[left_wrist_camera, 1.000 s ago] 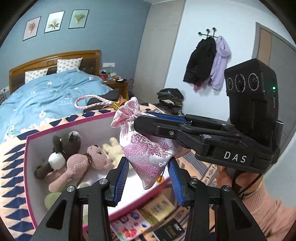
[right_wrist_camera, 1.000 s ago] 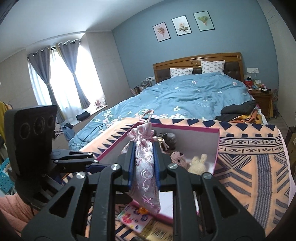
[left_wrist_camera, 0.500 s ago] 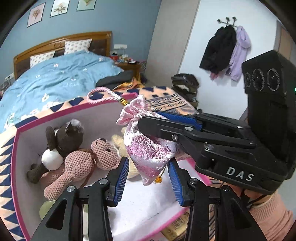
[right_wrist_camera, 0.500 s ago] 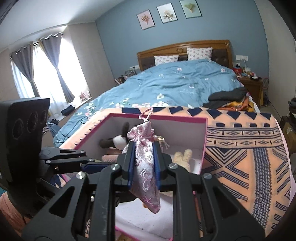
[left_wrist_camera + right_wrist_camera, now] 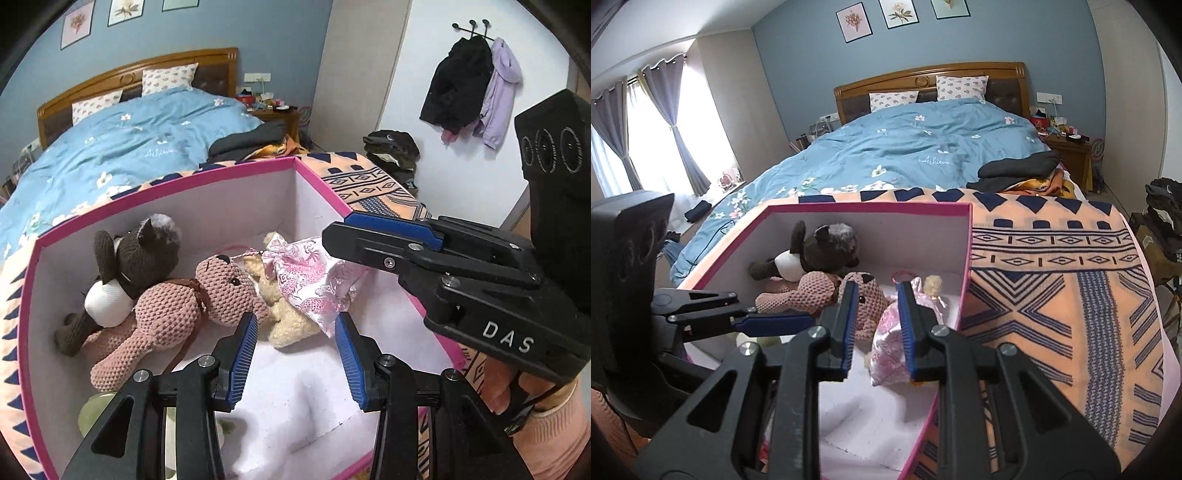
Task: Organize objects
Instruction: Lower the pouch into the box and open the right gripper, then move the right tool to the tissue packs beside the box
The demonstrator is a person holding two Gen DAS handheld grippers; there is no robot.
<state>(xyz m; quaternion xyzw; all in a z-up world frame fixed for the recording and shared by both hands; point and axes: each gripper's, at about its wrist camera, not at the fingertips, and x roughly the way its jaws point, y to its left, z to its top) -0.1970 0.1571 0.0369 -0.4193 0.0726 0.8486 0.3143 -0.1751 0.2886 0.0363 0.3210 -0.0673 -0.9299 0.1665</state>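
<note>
A pink brocade pouch point(image 5: 314, 280) point(image 5: 890, 339) lies in the pink-rimmed box point(image 5: 317, 181) point(image 5: 871, 208), resting on a cream plush point(image 5: 291, 321). My right gripper point(image 5: 876, 295) point(image 5: 328, 236) hovers just above it with its jaws opening. Its pads no longer press the pouch, and the pink bear's head shows through the gap. My left gripper point(image 5: 295, 339) point(image 5: 798, 321) is open beside the pouch's lower tip, holding nothing. A pink knitted bear point(image 5: 177, 310) and a dark brown plush point(image 5: 144, 254) lie at the box's far side.
The box sits on an orange and navy patterned blanket point(image 5: 1052, 295) at the foot of a bed with a blue duvet point(image 5: 923, 147). A pale green item point(image 5: 96, 410) lies in the box's near corner. A hand in a pink sleeve point(image 5: 546, 435) holds the right gripper.
Both grippers sank into the box. The pouch hung clamped in the right gripper before; now it lies on the cream plush and the right jaws have parted.
</note>
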